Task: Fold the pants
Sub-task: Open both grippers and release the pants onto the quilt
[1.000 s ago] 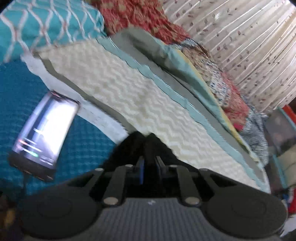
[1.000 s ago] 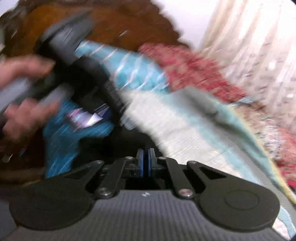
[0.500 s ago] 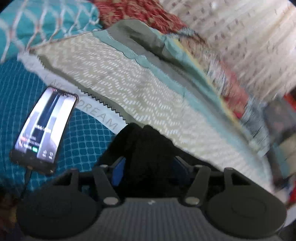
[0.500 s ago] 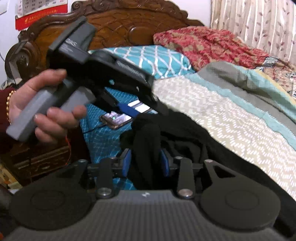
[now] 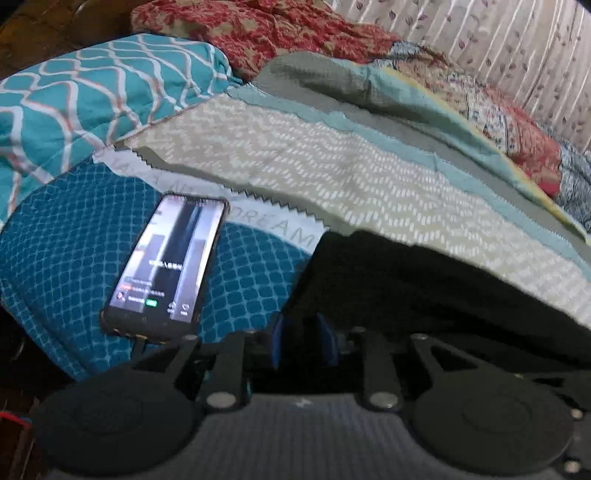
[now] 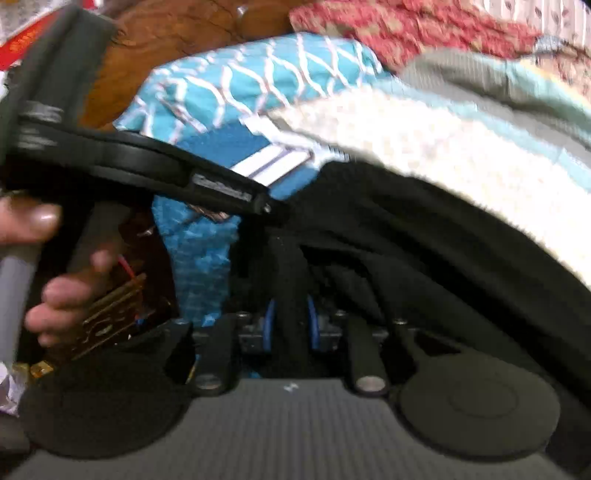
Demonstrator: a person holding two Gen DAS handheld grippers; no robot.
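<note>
Both tools grip the pants; the step in hand looks like carrying one end of the garment across to lay a fold.

Left hand-held gripper [image 5: 301, 341]: blue pads [image 5: 277, 341] a short way apart, dark cloth between them. It appears to be pinching the pants [image 5: 424, 288], though the black fabric makes the contact hard to read. The tool sits low, near the bed's head-end corner, pointing across the bed.

Right hand-held gripper [image 6: 290, 328]: pads [image 6: 269, 328] closed onto a thick bunched ridge of the same pants [image 6: 424, 240]. It points toward the headboard [image 6: 166, 48] and is held just beside the left tool, whose body crosses this view's left side with the person's left hand [image 6: 55, 258] wrapped round the grip.

Pants: black, bunched at both grippers, trailing away along the near edge of the bed over the cream quilt [image 5: 332, 173].

To do the step well, judged from here:
- keep both pinches at equal height, so the held edge stays straight;
- pull the two tools apart to take the slack out before laying down;
- set the fold on the quilt, clear of the phone [image 5: 166, 266], which lies on the blue cover [image 5: 74, 229] near the left tool with a cable at its near end.

Farther off: teal pillow [image 5: 92, 85], red blanket [image 5: 258, 29], curtain [image 5: 498, 40] along the far side.
</note>
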